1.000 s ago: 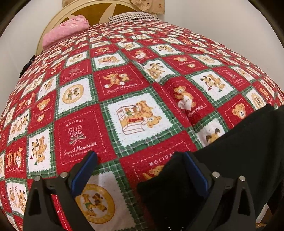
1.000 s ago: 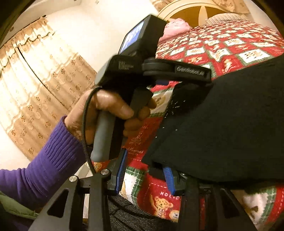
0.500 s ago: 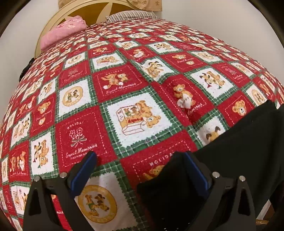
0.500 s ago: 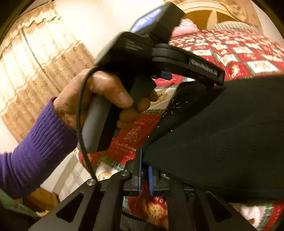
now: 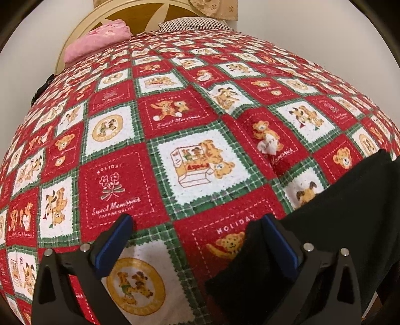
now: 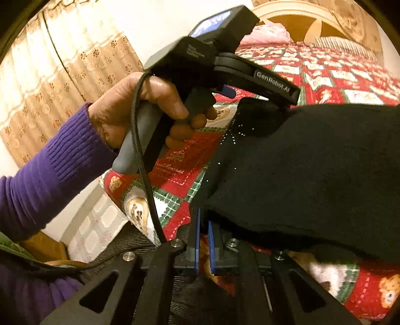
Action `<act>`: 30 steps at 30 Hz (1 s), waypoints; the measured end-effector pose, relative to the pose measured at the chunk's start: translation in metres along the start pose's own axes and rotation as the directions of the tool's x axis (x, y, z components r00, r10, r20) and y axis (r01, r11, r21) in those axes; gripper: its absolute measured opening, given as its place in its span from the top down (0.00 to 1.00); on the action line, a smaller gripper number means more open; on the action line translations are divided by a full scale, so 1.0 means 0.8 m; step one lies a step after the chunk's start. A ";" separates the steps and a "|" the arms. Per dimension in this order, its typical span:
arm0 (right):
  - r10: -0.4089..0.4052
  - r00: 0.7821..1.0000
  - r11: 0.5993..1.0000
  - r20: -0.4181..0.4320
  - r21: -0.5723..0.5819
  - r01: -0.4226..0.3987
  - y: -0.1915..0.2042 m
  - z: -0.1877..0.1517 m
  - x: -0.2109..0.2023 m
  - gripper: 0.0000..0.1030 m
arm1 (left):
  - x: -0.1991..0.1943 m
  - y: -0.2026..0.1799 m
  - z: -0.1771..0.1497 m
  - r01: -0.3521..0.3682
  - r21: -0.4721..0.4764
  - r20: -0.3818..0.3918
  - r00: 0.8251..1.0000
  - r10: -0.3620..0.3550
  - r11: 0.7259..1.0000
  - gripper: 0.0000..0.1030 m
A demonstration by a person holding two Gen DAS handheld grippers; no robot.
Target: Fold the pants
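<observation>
The black pants (image 5: 345,220) lie on the quilted bed at the lower right of the left wrist view. One corner of them reaches in beside the right finger of my left gripper (image 5: 196,221). That gripper stands open just above the quilt, its pads pressing on nothing. In the right wrist view the pants (image 6: 312,170) fill the right half. My right gripper (image 6: 203,216) is shut on their near edge, where the black cloth drapes over the blue pads (image 6: 197,240).
A red, white and green patchwork quilt (image 5: 175,120) covers the whole bed. A pink folded cloth (image 5: 97,40) and a striped pillow (image 5: 192,23) lie by the headboard. A hand (image 6: 140,107) in a purple sleeve holds the left tool. Patterned curtains (image 6: 50,75) hang at the left.
The right gripper's jaws have closed from open onto the pants' edge, and the gripper has rolled a little. The left gripper has stayed open in the same spot.
</observation>
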State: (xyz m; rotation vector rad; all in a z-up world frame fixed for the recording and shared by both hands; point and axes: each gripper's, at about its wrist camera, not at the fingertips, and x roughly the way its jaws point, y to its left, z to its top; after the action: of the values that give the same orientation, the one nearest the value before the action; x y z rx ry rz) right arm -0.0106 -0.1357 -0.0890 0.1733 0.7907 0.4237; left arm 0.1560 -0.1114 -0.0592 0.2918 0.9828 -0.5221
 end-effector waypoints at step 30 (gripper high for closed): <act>-0.564 0.811 0.821 0.157 -0.001 0.571 -0.121 -0.008 -0.175 0.91 | -0.113 0.064 -0.114 -0.006 -0.333 0.144 0.988 0.056 0.943 0.00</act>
State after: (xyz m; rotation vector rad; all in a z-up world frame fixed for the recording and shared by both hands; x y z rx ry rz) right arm -0.0732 -0.2835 -0.0321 -0.0820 0.6430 -0.1431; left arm 0.0789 -0.0009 -0.0308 -0.0350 0.8991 -0.3363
